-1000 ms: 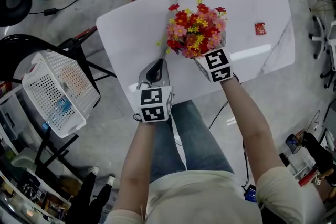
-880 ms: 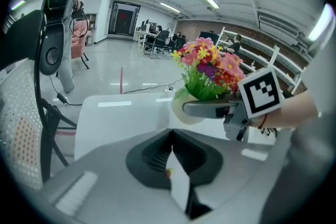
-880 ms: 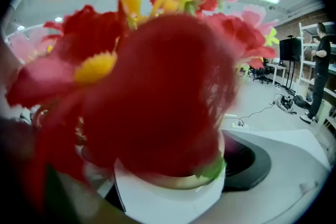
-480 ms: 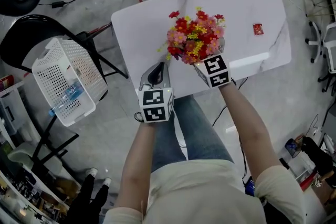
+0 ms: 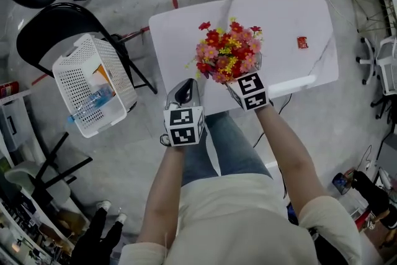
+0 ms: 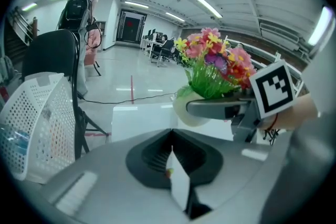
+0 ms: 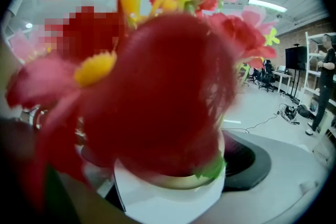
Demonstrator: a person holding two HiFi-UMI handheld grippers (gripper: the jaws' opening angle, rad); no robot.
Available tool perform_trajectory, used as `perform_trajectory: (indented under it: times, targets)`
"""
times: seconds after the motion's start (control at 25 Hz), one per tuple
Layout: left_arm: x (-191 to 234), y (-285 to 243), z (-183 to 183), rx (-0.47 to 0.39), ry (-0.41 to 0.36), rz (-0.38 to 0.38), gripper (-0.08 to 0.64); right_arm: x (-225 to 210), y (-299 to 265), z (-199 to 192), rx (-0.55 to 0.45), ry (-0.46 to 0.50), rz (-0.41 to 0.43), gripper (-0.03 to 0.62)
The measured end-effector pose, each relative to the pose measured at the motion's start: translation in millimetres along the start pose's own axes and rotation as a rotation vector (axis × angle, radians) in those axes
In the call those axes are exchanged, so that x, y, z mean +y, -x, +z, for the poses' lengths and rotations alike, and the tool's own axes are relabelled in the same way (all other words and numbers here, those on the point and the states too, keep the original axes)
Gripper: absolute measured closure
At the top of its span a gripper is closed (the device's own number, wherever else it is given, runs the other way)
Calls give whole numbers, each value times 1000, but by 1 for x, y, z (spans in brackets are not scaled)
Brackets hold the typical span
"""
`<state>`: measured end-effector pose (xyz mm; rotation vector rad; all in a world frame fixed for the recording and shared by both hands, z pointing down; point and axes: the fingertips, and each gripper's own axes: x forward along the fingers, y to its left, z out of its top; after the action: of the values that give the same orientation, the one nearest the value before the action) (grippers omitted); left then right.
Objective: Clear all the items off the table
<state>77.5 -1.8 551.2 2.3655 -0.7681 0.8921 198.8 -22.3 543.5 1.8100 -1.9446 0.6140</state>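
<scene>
Jaws of the left gripper are pressed together at the near edge of the table, and we see a thin white slip pinched between them, perhaps a card. Just to its right, the right gripper is clamped on the white pot of the flowers, over the table's near part. Farther right, a red packet lies on the top. Off left, a basket sits on a chair.

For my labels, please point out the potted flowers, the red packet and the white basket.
potted flowers (image 5: 228,53), head view, on the blossoms.
red packet (image 5: 302,42), head view, its middle.
white basket (image 5: 69,80), head view, its left wall.
</scene>
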Motion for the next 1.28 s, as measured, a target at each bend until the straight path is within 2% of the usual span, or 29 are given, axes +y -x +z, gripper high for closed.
perform_trajectory:
  times: [0.56, 0.96, 1.28]
  targets:
    - [38, 83, 48, -77, 29, 61, 551, 56, 37, 76, -29, 14, 8, -5]
    - [70, 141, 50, -115, 81, 117, 551, 120, 52, 118, -40, 70, 72, -5]
    - [114, 181, 51, -158, 137, 191, 551, 170, 50, 140, -32, 126, 139, -5]
